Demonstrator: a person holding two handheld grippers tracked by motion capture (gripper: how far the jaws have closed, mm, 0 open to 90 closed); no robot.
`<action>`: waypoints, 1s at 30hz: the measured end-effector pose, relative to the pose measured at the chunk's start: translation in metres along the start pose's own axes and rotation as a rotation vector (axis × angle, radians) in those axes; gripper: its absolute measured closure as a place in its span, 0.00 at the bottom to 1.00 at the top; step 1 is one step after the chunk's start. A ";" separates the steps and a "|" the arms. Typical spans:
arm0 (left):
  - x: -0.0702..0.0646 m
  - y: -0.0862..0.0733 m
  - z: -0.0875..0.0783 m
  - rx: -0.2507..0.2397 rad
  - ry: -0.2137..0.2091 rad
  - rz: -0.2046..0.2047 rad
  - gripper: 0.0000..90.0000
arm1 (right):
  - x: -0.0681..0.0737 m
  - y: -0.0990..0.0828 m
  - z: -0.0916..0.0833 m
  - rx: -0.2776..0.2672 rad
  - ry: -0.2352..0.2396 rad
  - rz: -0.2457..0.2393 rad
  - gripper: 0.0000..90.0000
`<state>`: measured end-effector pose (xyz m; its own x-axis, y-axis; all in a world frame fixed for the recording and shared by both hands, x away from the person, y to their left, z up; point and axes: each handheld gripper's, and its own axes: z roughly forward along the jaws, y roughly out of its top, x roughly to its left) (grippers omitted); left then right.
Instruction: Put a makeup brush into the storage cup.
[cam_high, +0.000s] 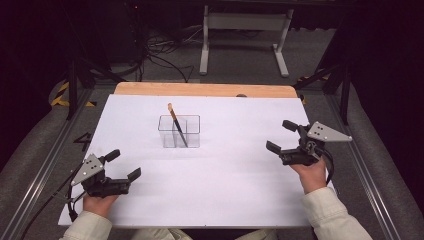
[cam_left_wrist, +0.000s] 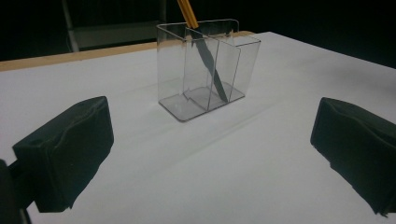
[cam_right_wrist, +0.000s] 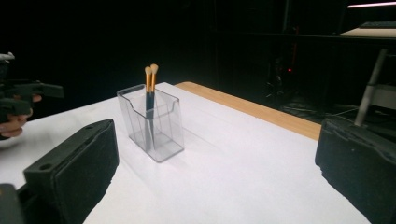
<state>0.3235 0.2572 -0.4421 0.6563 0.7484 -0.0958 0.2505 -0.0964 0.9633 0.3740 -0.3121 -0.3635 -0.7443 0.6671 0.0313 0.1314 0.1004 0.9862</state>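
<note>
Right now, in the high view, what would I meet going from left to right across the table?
Left hand-held gripper → clear divided holder with a makeup brush leaning in it → right hand-held gripper. All sit over the white table cover; both pairs of jaws stand open.

Bright overhead light on white table (cam_high: 225, 175); surroundings fall to black. Soft shadows, slight graininess, near jaws blurred in both gripper views.
</note>
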 end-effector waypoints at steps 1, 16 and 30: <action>0.000 0.000 0.000 0.000 0.001 -0.001 0.00 | 0.000 -0.004 -0.003 -0.001 -0.007 0.000 0.00; 0.000 0.001 0.000 -0.004 -0.005 -0.002 0.00 | 0.004 -0.045 -0.021 0.023 -0.078 -0.035 0.00; 0.000 0.000 0.000 -0.017 -0.010 0.013 0.00 | 0.003 -0.066 -0.019 0.027 -0.076 -0.023 0.00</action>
<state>0.3237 0.2570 -0.4418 0.6666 0.7404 -0.0862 0.2300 -0.0944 0.9686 0.3506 -0.3303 -0.4259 -0.6956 0.7184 -0.0045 0.1333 0.1352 0.9818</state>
